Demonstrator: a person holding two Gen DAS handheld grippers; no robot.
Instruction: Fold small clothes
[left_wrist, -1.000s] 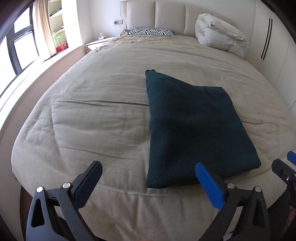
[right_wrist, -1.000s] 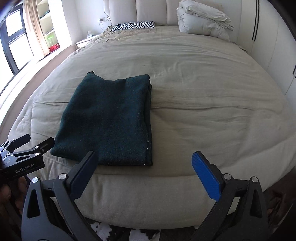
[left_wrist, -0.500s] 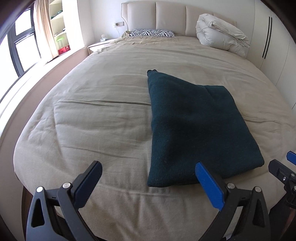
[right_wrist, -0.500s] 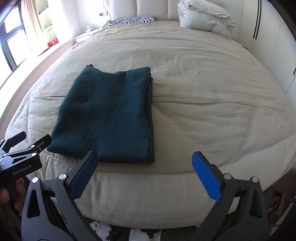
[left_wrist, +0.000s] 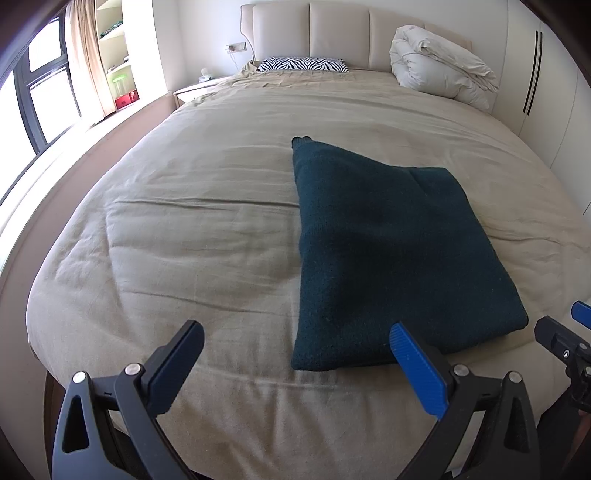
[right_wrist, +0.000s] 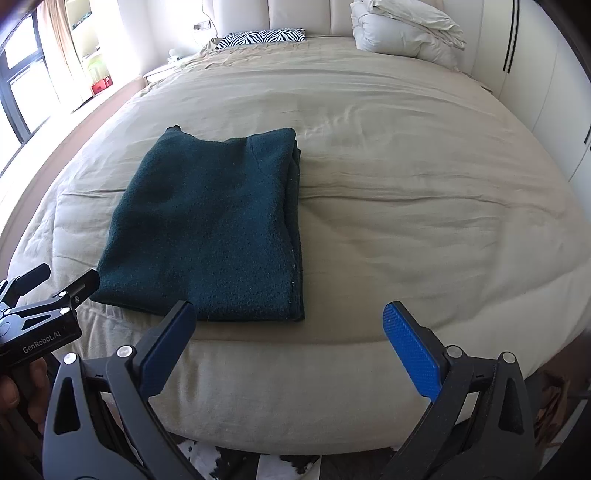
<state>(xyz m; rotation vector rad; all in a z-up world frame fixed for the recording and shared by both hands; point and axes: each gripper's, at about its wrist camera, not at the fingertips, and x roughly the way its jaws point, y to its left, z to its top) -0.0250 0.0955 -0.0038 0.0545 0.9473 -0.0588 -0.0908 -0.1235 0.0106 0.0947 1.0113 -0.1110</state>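
Your dark teal folded knit garment lies flat on the beige quilted bed cover, near the foot edge and well apart from the zebra-striped pillow and the bundled white duvet at the headboard. Your left gripper spreads wide, holding nothing, short of the garment's near edge. Your right gripper likewise gapes empty. The garment's underside layers are hidden; its far corner is hard to make out.
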